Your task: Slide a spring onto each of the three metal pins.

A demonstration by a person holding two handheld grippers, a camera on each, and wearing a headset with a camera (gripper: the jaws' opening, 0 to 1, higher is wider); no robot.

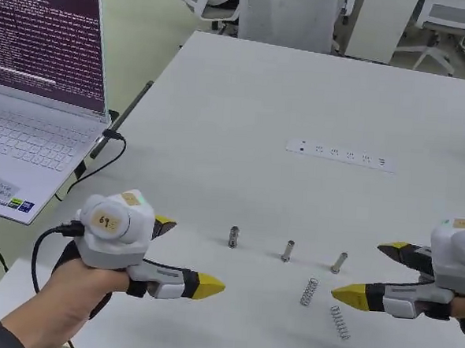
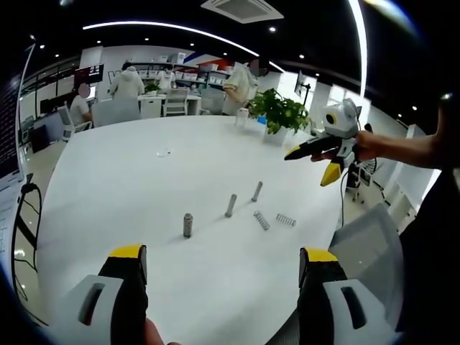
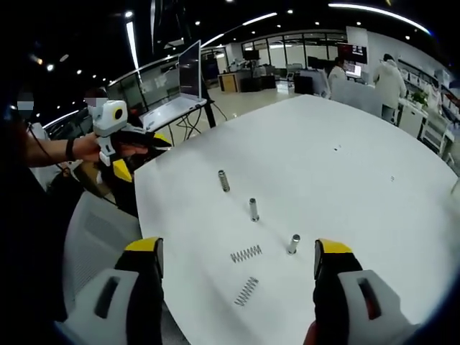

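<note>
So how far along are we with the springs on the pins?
Done: in the head view, the left pin wears a spring. In hand: nothing; the left claw and right claw are open and empty. Left: the middle pin and right pin are bare, and a loose spring and a second spring lie on the table near the right claw.

The head view looks down from above the near edge of the white table (image 1: 301, 91), with the laptop (image 1: 40, 91) at 10 o'clock. The left gripper view sits low and looks across at the three pins (image 2: 231, 205) (the right gripper (image 2: 309, 165) shows at 2 o'clock). The right gripper view faces back the other way. All three views share the pins.
</note>
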